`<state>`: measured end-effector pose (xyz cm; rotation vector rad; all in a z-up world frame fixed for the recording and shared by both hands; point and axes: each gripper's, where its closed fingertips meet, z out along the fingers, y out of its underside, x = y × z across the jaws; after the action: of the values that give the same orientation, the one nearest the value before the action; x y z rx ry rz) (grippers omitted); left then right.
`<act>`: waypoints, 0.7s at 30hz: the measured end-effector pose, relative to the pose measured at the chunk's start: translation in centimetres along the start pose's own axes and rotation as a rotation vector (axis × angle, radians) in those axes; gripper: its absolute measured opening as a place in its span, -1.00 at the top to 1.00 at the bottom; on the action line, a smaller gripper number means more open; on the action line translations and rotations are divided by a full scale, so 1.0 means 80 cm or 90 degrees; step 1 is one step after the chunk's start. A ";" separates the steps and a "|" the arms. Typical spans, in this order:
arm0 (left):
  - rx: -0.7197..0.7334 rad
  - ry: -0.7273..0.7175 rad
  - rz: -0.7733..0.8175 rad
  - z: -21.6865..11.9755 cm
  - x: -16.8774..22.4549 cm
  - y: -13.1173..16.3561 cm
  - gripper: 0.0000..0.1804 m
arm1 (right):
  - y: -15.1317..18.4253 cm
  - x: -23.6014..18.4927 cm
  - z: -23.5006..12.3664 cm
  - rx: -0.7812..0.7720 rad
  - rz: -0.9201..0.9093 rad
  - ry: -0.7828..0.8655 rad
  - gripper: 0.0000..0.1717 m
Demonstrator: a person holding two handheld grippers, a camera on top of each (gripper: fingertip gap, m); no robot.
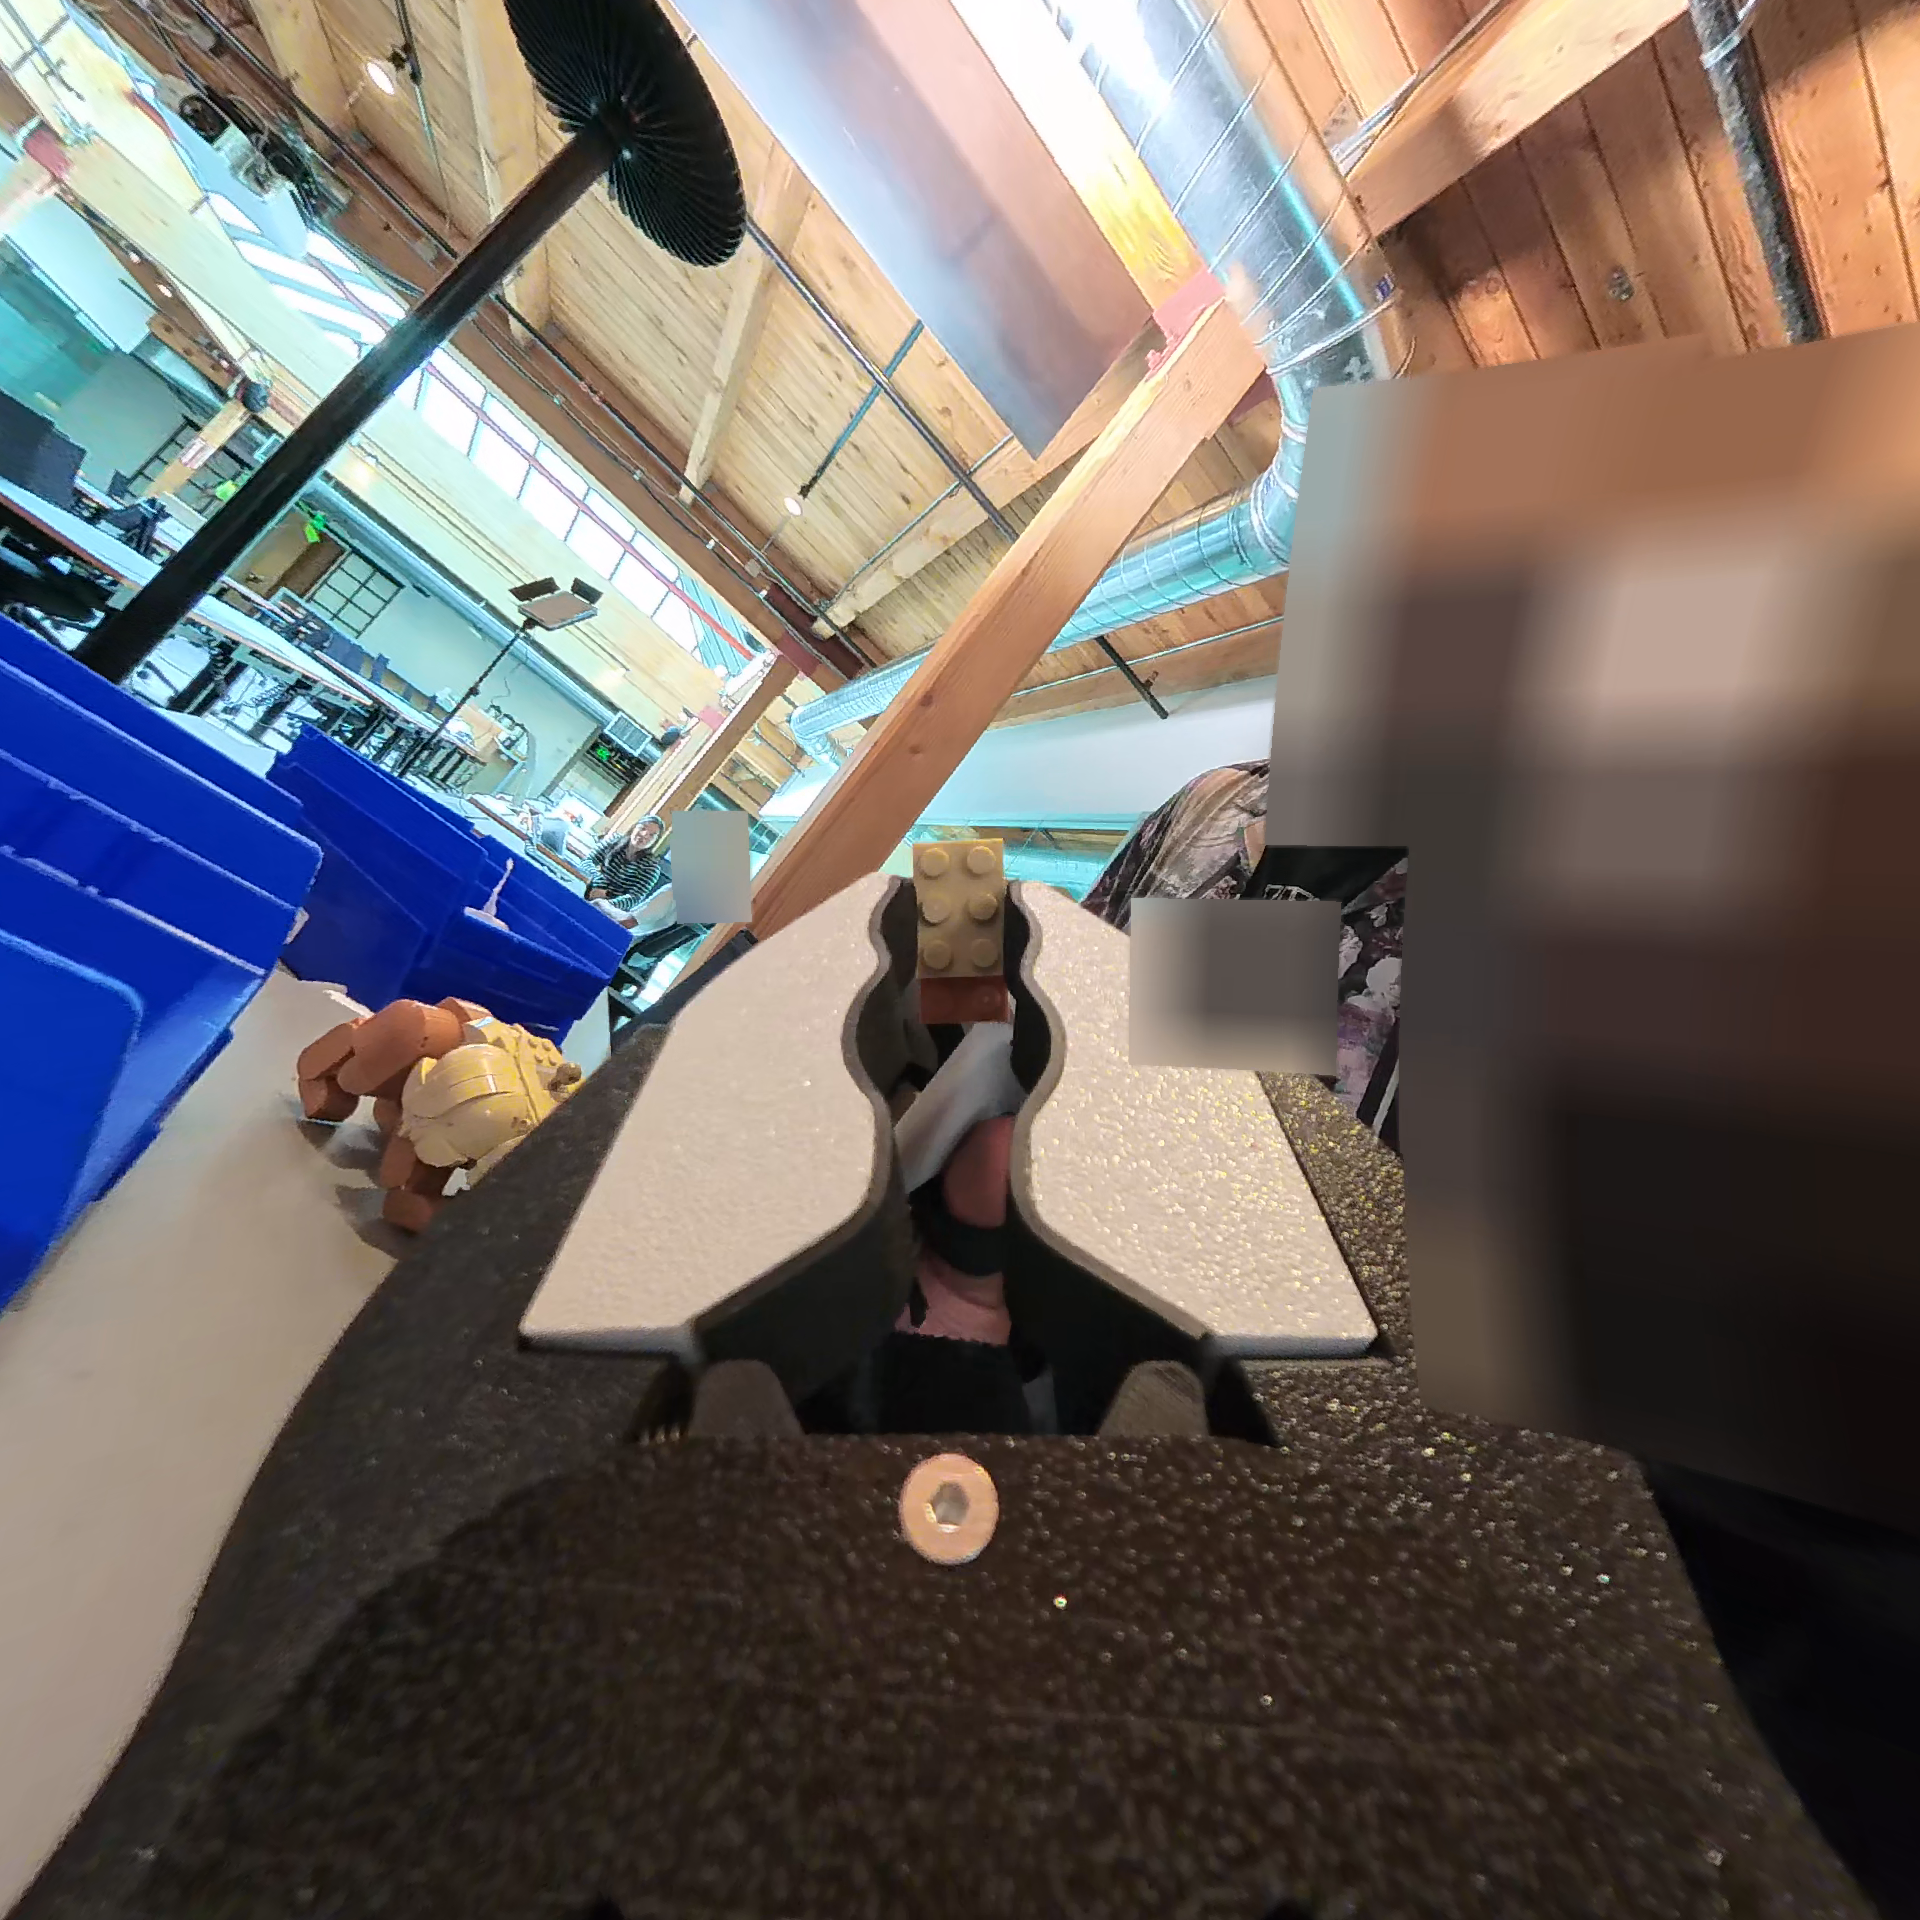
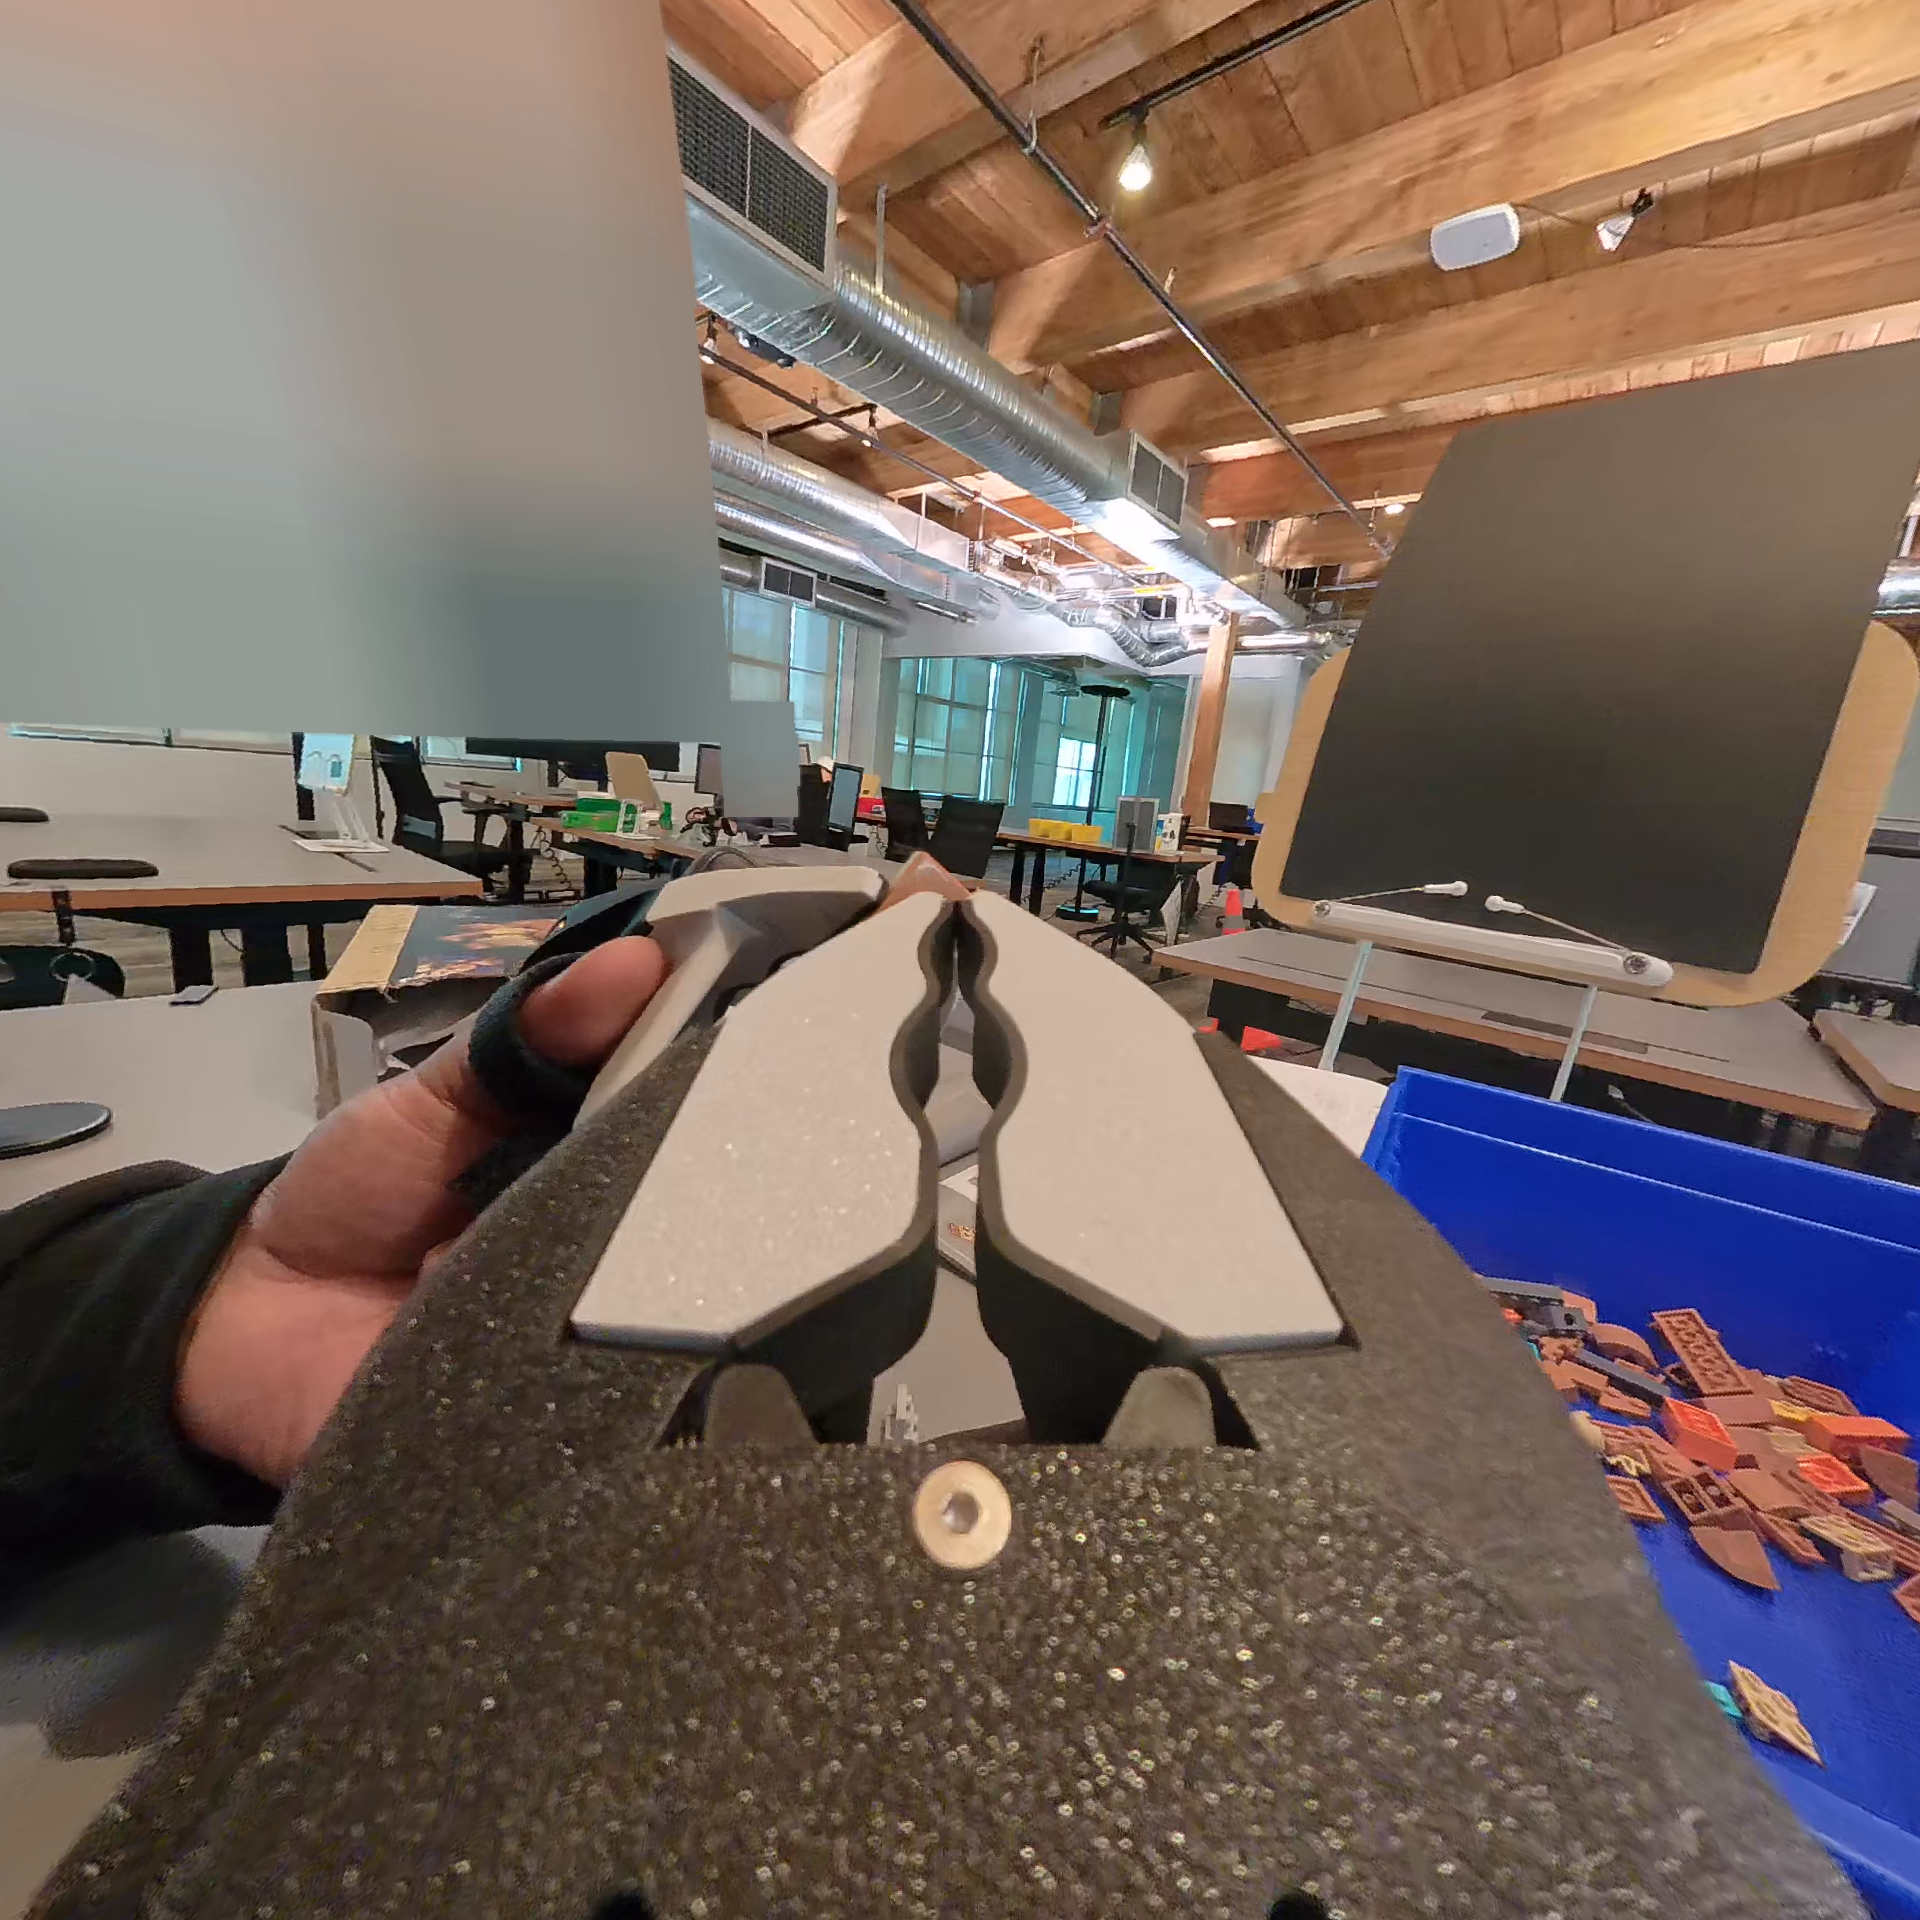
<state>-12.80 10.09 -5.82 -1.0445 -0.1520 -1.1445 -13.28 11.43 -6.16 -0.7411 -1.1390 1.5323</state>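
Pale tabletop [image 1: 156, 1299] is running under both hand-held tools, and each is tilting upward, so wooden ceiling beams are filling much of both views. Closest in, the left gripper [image 1: 958, 914] is clamping a tan studded brick [image 1: 958, 909] with a brown piece [image 1: 961, 1000] stuck to its near end; both grey fingertips are pressing its sides, and the brick is sticking out past them. The right gripper [image 2: 956, 914] is pointing forward with its fingertips meeting and nothing between them. Just left of its tips, a hand [image 2: 395, 1195] is gripping the other tool, whose finger is lying right beside the right one, a brown piece peeking out behind the tips.

Left of the left gripper, a brown and tan brick animal [image 1: 436, 1101] is lying on the table beside blue bins [image 1: 125, 935]. Right of the right gripper, a blue bin [image 2: 1683, 1351] is holding loose brown and orange bricks [image 2: 1745, 1455]. Farther off, a dark board [image 2: 1600, 686] is leaning on a stand, with desks and chairs stretching toward tall windows.
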 end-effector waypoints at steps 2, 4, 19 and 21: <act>0.001 0.002 -0.001 0.002 0.001 0.000 0.82 | 0.000 0.000 0.000 -0.001 -0.001 -0.001 1.00; 0.005 0.007 -0.006 0.003 0.002 -0.001 0.82 | -0.001 0.000 -0.001 0.000 -0.008 0.003 1.00; 0.005 0.019 -0.002 0.012 0.007 -0.001 0.82 | -0.016 0.013 -0.011 -0.012 -0.085 0.049 1.00; -0.001 0.018 0.000 0.013 0.007 0.001 0.82 | -0.016 0.011 -0.010 -0.016 -0.090 0.047 1.00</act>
<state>-12.04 10.50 -4.95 -1.0296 -0.1286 -1.1587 -12.29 12.48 -5.18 -0.7130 -1.1327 1.3637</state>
